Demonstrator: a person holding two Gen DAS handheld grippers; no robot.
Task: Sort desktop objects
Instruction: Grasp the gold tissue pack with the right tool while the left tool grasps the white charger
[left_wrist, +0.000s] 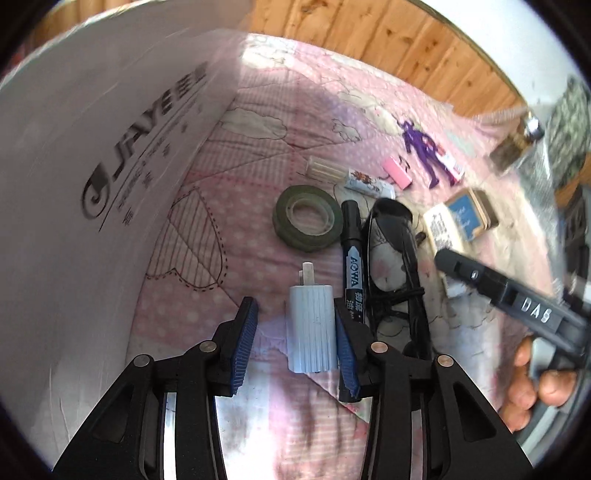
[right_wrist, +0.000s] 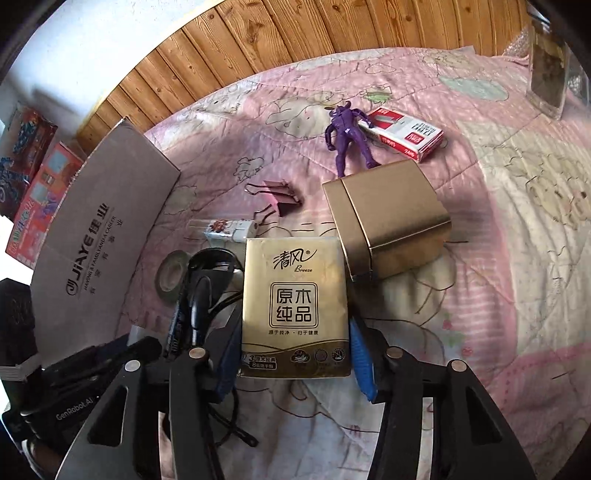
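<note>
A pale blue charger plug (left_wrist: 312, 328) lies on the pink quilt (left_wrist: 207, 288) between the jaws of my left gripper (left_wrist: 295, 310). The right pad is against its side and the left pad stands apart, so the gripper is open. In the right wrist view a gold tissue pack (right_wrist: 295, 306) sits between the blue pads (right_wrist: 364, 362) of my right gripper (right_wrist: 295, 332), and both pads press its long sides. Beside the charger lie a black marker (left_wrist: 351, 251), dark sunglasses (left_wrist: 399, 258) and a green tape roll (left_wrist: 306, 218).
A tall cardboard box (left_wrist: 92, 184) walls off the left. A gold tin (right_wrist: 391, 221) stands just beyond the tissue pack. Further back lie a purple figure (right_wrist: 349, 133), a red staple box (right_wrist: 406, 134), binder clips (right_wrist: 280, 195) and a glass jar (right_wrist: 546, 66). A hand (left_wrist: 535, 384) shows at right.
</note>
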